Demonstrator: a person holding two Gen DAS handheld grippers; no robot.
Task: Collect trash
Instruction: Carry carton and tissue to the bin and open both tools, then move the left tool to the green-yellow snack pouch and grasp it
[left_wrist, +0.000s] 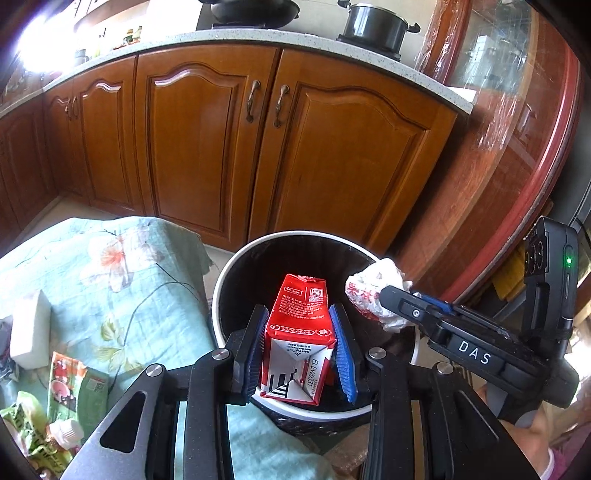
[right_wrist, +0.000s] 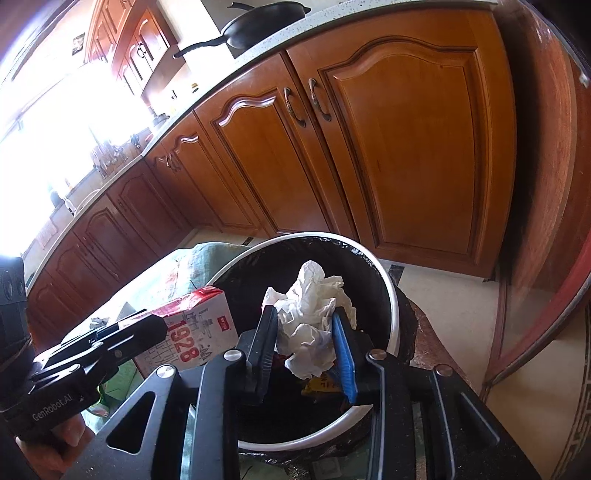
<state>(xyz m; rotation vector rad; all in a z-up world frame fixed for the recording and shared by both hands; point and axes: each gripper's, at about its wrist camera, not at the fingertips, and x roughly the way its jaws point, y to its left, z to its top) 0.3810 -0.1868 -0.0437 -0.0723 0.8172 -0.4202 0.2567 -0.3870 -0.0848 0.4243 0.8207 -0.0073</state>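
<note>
My left gripper (left_wrist: 300, 325) is shut on a red and white drink carton (left_wrist: 299, 332) and holds it over the open black trash bin (left_wrist: 236, 266). My right gripper (right_wrist: 304, 328) is shut on a crumpled white wrapper (right_wrist: 312, 317) with red print, also above the bin (right_wrist: 391, 295). In the left wrist view the right gripper (left_wrist: 384, 295) comes in from the right with the wrapper (left_wrist: 373, 291) over the bin's right rim. In the right wrist view the left gripper (right_wrist: 159, 325) holds the carton (right_wrist: 199, 332) at the bin's left rim.
A surface under a green floral cloth (left_wrist: 122, 280) lies left of the bin, with a white block (left_wrist: 29, 336), green snack wrappers (left_wrist: 70, 391) and other scraps on it. Wooden kitchen cabinets (left_wrist: 229, 147) stand behind. A round glass-topped table (left_wrist: 535, 147) is at the right.
</note>
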